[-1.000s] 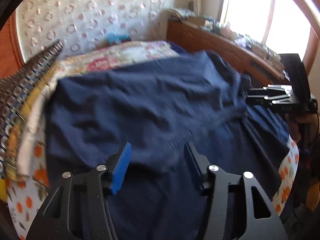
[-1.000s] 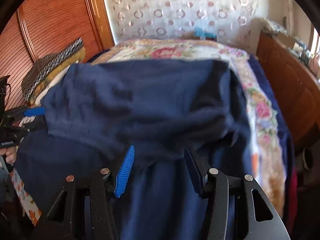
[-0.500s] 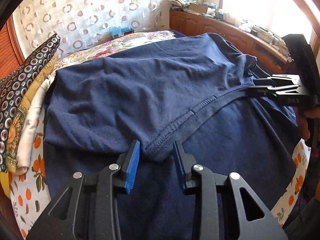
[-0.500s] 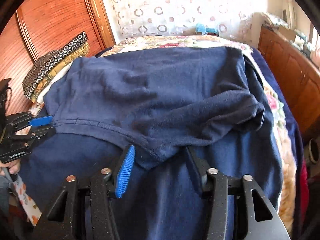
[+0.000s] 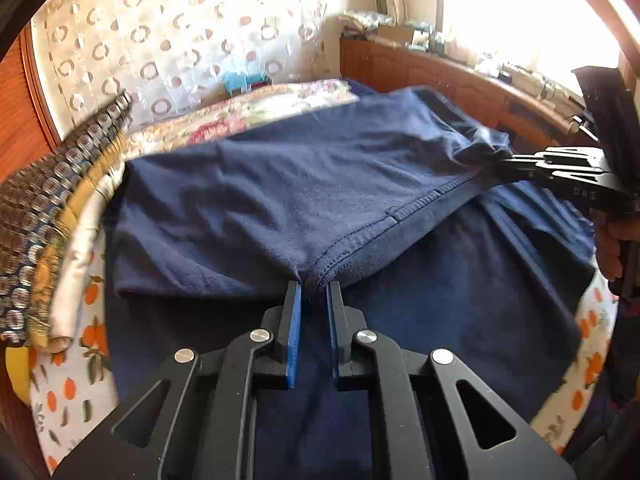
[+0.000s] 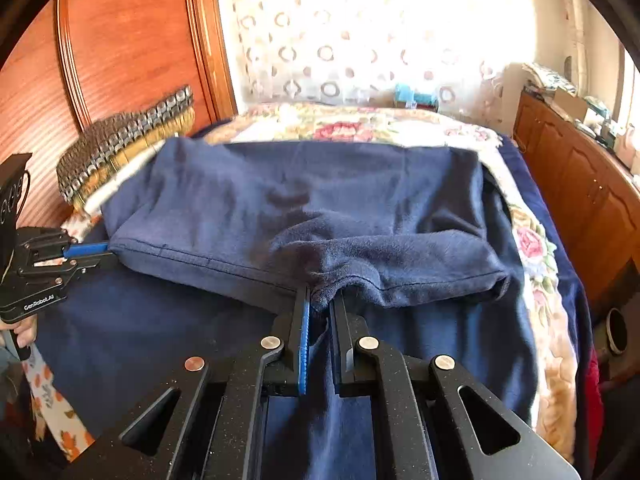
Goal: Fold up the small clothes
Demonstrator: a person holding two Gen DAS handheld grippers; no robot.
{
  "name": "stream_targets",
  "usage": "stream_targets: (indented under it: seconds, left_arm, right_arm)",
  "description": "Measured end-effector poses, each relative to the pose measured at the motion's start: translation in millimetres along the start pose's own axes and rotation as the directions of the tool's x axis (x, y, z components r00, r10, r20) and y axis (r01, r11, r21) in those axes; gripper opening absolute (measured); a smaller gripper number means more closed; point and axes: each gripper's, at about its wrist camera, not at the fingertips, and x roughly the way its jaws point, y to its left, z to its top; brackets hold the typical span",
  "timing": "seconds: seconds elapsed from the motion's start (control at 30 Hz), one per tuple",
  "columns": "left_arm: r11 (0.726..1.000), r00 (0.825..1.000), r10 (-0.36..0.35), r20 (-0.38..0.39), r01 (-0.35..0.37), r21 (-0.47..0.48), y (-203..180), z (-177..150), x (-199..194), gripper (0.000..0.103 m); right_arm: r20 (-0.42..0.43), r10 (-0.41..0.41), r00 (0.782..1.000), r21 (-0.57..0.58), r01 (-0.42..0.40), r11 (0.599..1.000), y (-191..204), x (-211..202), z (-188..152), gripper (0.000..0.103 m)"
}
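A navy garment (image 5: 320,184) lies on the bed, its upper layer folded over a navy layer beneath. In the left wrist view my left gripper (image 5: 314,284) is closing, its blue pads pinching the stitched hem at the near corner. My right gripper (image 5: 496,164) grips the same hem at the far right, and the edge runs taut between them. In the right wrist view the right gripper (image 6: 322,292) is closing on a bunched corner of the navy garment (image 6: 320,192). The left gripper (image 6: 108,250) holds the other corner at the left edge.
A pile of folded patterned cloths (image 5: 48,208) sits at the bed's left side on an orange-print sheet (image 5: 72,380). A floral quilt (image 6: 340,128) covers the far end. A wooden cabinet (image 6: 580,184) runs along the right. A wooden panel (image 6: 132,48) stands at the left.
Both grippers stood open around the hem and have come together on it. The folded edge now runs straight and taut between them.
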Motion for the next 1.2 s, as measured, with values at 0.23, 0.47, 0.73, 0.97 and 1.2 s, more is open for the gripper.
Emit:
stream_targets:
  seconds: [0.23, 0.47, 0.73, 0.97, 1.2]
  left_arm:
    - [0.999, 0.996, -0.012, 0.083, 0.009, 0.037, -28, -18, -69, 0.012]
    - [1.000, 0.997, -0.023, 0.071, 0.021, 0.019, -50, -61, -96, 0.012]
    - [0.997, 0.998, -0.057, 0.015, 0.058, -0.045, -58, -98, -86, 0.013]
    - [0.996, 0.996, -0.045, 0.072, 0.050, -0.077, -46, -95, -99, 0.043]
    - [0.993, 0.998, 0.002, 0.070, 0.007, -0.121, -22, -88, -102, 0.050]
  right_arm:
    - [0.031, 0.037, 0.999, -0.014, -0.037, 0.999, 12, -51, -27, 0.008]
    - [0.020, 0.070, 0.997, -0.007, -0.070, 0.998, 27, -96, -77, 0.008]
    - [-0.035, 0.108, 0.994, 0.053, -0.106, 0.993, 24, -116, -117, 0.008]
    - [0.032, 0.077, 0.997, 0.068, -0.079, 0.995, -3, -127, -107, 0.036]
    - [0.020, -0.023, 1.000, 0.107, 0.021, 0.994, -46, -81, -68, 0.035]
